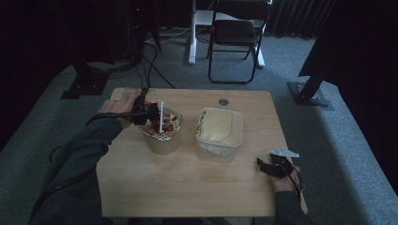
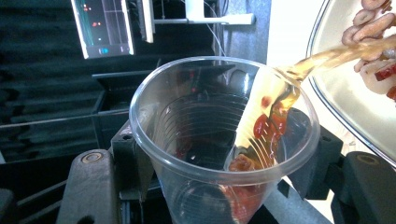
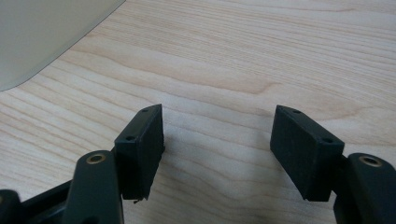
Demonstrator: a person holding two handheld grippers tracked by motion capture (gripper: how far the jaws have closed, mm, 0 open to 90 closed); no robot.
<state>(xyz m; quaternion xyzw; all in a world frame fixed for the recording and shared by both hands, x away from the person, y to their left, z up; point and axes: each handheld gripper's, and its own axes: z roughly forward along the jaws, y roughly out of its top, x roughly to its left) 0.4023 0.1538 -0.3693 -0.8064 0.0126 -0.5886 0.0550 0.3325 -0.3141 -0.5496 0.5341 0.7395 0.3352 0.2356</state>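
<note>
One tilted cup [image 2: 224, 140] in left tool [image 1: 149, 112]

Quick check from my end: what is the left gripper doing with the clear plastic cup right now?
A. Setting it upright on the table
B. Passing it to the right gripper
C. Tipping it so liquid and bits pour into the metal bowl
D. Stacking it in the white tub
C: the left gripper holds the clear plastic cup tilted, with amber liquid and red bits streaming over its rim into the metal bowl.
</note>
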